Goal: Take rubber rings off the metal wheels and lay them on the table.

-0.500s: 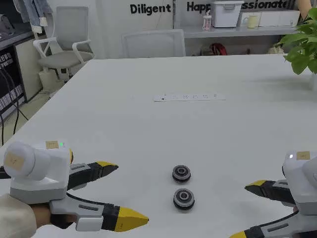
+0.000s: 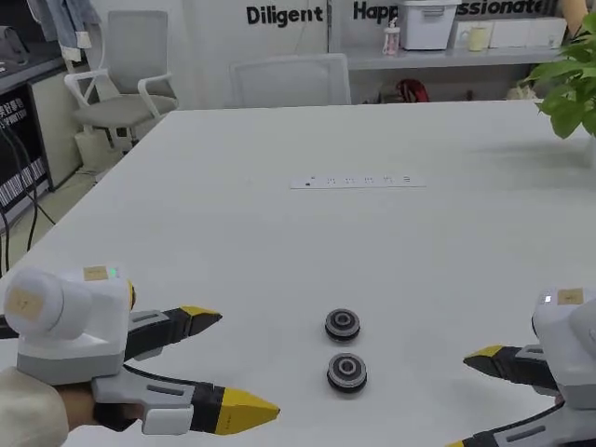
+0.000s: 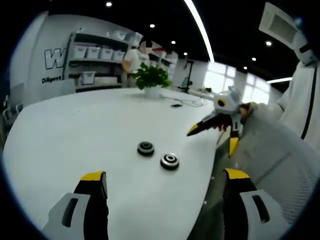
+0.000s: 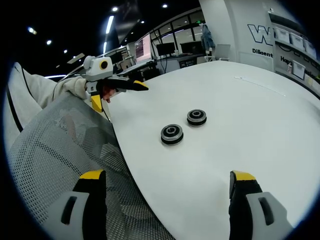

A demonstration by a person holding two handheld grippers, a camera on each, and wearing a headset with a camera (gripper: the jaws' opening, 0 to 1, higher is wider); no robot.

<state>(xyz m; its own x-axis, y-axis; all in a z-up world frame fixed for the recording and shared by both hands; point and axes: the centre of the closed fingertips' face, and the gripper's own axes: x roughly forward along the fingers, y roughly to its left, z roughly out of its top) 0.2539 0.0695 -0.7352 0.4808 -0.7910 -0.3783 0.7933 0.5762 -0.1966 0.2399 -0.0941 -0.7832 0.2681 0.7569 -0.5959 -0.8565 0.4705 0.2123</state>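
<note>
Table (image 2: 233, 242), power strip (image 2: 358, 182), swivel chair (image 2: 126, 79), plant (image 2: 570, 79)

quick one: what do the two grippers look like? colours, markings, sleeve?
The left gripper and right gripper both have white housings, black jaws with yellow tips, and a tan sticker on top. The left has a small green light, the right a pale one. A cream sleeve covers the left wrist.
</note>
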